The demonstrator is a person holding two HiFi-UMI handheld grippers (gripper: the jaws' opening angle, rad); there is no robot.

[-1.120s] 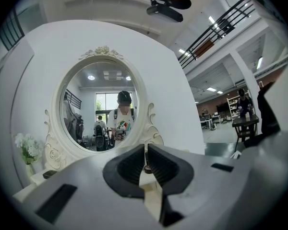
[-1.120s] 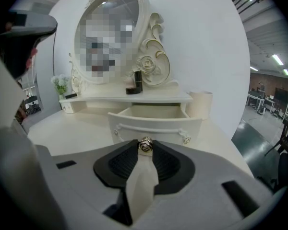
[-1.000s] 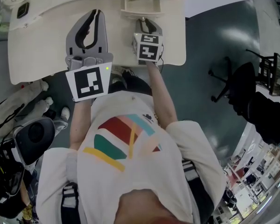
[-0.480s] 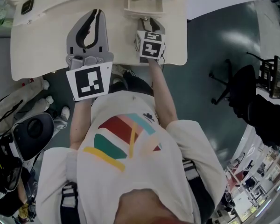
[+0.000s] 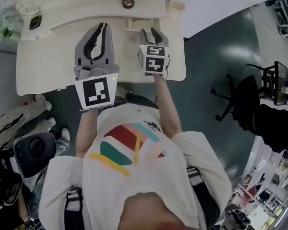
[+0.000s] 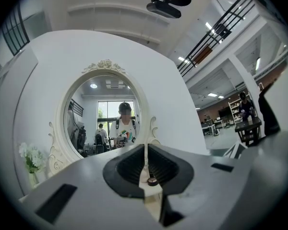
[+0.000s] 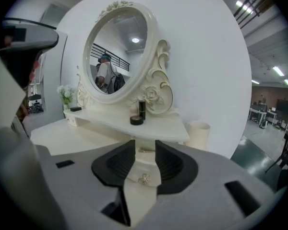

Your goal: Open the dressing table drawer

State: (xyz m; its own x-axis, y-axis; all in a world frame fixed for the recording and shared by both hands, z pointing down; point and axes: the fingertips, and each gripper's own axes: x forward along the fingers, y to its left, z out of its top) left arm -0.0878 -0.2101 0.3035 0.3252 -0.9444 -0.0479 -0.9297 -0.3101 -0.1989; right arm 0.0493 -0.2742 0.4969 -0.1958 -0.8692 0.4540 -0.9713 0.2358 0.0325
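**Right tongs spread at the drawer knob, left tongs idle**

Seen from above, the person reaches both arms forward over the cream table (image 5: pixel 43 71). The left tongs (image 5: pixel 104 28) are pressed together on nothing. They point level across the bare tabletop, off to the left of the drawer. The right tongs (image 5: pixel 150 32) tilt downward and are the nearer pair. Their jaws have just been opening and now stand spread, with the drawer's flower-shaped knob (image 7: pixel 144 178) showing through the gap, apparently untouched. The small drawer (image 5: pixel 143 22) lies straight ahead of them under the raised shelf (image 7: pixel 168 127). Its front sits crosswise to the tongs and its slide runs toward the person. It seems already drawn out a little, though it is too small to be sure. Beyond stands an oval mirror (image 7: pixel 117 51).
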